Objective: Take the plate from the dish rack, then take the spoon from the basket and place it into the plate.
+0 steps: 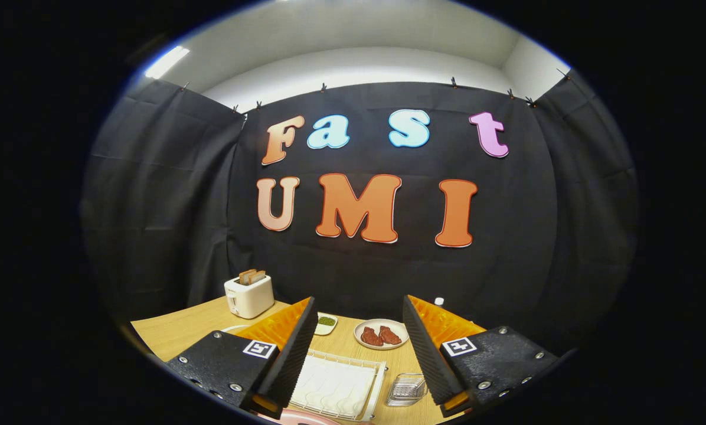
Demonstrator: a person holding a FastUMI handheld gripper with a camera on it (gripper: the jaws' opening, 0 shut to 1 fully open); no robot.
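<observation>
Two fingers of gripper (359, 354) spread wide above wooden table (176, 330), pinching nothing. Between them: white dish rack (335, 386), small clear basket (406, 389) beside it. Beyond: plate of meat (381, 334), dish of greens (326, 322), toaster (248, 295) with bread.

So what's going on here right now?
A person is holding a hand-held tool above a wooden table, its fingers wide apart and gripping nothing. Between and below the fingers sits a white wire dish rack, with a small clear basket beside it. Farther back are a plate of meat, a small dish of greens and a toaster with bread. Nothing has been picked up yet.
</observation>
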